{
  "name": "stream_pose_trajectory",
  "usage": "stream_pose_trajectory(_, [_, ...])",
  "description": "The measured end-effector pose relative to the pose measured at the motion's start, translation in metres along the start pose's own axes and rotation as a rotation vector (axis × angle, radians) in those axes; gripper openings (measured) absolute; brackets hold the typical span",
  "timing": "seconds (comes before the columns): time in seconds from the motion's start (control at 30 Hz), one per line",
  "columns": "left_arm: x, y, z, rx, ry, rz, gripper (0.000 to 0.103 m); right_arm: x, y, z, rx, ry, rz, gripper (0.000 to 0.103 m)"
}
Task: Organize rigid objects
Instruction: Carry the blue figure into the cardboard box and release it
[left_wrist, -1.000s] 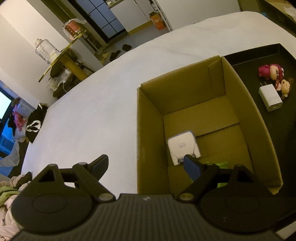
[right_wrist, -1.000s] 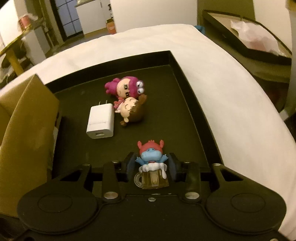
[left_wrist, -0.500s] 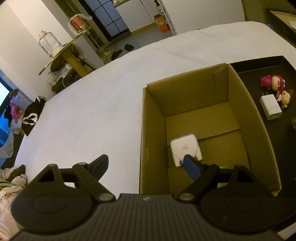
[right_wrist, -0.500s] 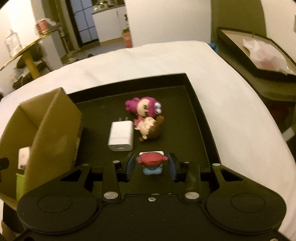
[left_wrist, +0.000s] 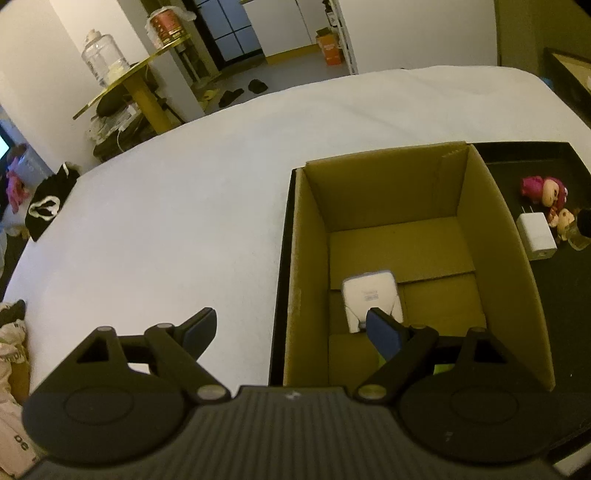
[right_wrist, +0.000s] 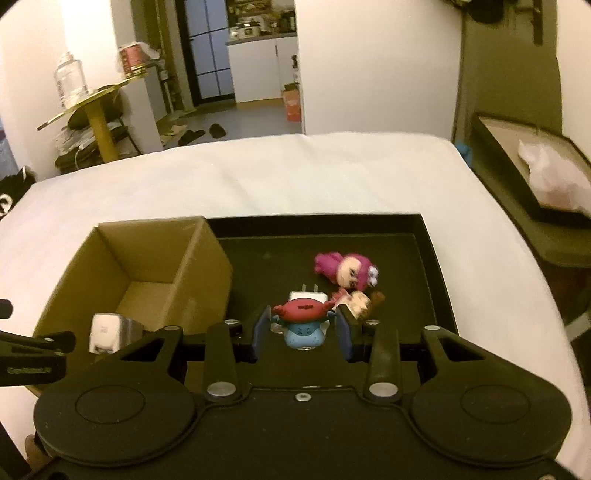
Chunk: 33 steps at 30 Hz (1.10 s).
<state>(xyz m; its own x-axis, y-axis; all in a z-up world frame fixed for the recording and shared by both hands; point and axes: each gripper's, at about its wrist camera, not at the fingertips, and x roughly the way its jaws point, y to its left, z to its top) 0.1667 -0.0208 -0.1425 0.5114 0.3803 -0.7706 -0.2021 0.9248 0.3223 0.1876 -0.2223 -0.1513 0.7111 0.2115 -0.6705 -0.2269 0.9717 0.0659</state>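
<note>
Your right gripper (right_wrist: 300, 334) is pinching the small blue toy with the red hat (right_wrist: 303, 325) between its two pads, held at the centre of the right wrist frame above the black tray (right_wrist: 430, 258); your left gripper (left_wrist: 291, 332) hangs with its fingers spread wide and nothing between them, low in the left wrist frame over the near edge of the cardboard box (left_wrist: 306, 266). The toy looks rounded and smooth, and the pads seem to catch only its sides, so it may twist or slip out if you swing quickly. The other risk is the box's right wall, at centre left of the right wrist frame: carry the toy too low and it will likely knock that wall and shove the box. The white gadget (left_wrist: 371, 295) already lies near the box's lower left, and your left finger pokes over it, so a drop there could hit either. The upper half of the box floor is bare. On the tray, the charger (left_wrist: 535, 236), the pink doll (right_wrist: 347, 271) and the brown-haired doll (right_wrist: 360, 301) sit close together just beyond your pads; rise before crossing.
</note>
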Motion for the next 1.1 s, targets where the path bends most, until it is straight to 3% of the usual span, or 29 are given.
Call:
stream_pose_trajectory(0.17, [-0.003, 0.006, -0.001, -0.031, -0.02, -0.02, 0.087, -0.006, 0.02, 0.007, -0.067, -0.006, 0.004, 0.037])
stream_pose_trajectory(0.47, [0.008, 0.029, -0.001, -0.121, 0.025, -0.099, 0.086, -0.015, 0.052, 0.016, -0.163, -0.05, 0.013, 0.037])
stream_pose_trajectory(0.67, [0.01, 0.034, -0.002, -0.14, 0.006, -0.14, 0.081, -0.015, 0.075, 0.021, -0.23, -0.073, 0.016, 0.037])
stream_pose_trajectory(0.73, [0.013, 0.033, -0.003, -0.133, 0.005, -0.138, 0.073, -0.015, 0.082, 0.022, -0.244, -0.077, 0.021, 0.037])
stream_pose_trajectory(0.8, [0.021, 0.034, -0.003, -0.147, 0.039, -0.168, 0.047, -0.016, 0.087, 0.024, -0.261, -0.088, 0.024, 0.037])
stream_pose_trajectory(0.9, [0.023, 0.04, -0.004, -0.176, 0.033, -0.191, 0.03, -0.014, 0.093, 0.028, -0.271, -0.08, 0.036, 0.037])
stream_pose_trajectory(1.1, [0.022, 0.043, -0.006, -0.184, 0.022, -0.226, 0.016, -0.016, 0.104, 0.035, -0.308, -0.09, 0.063, 0.038])
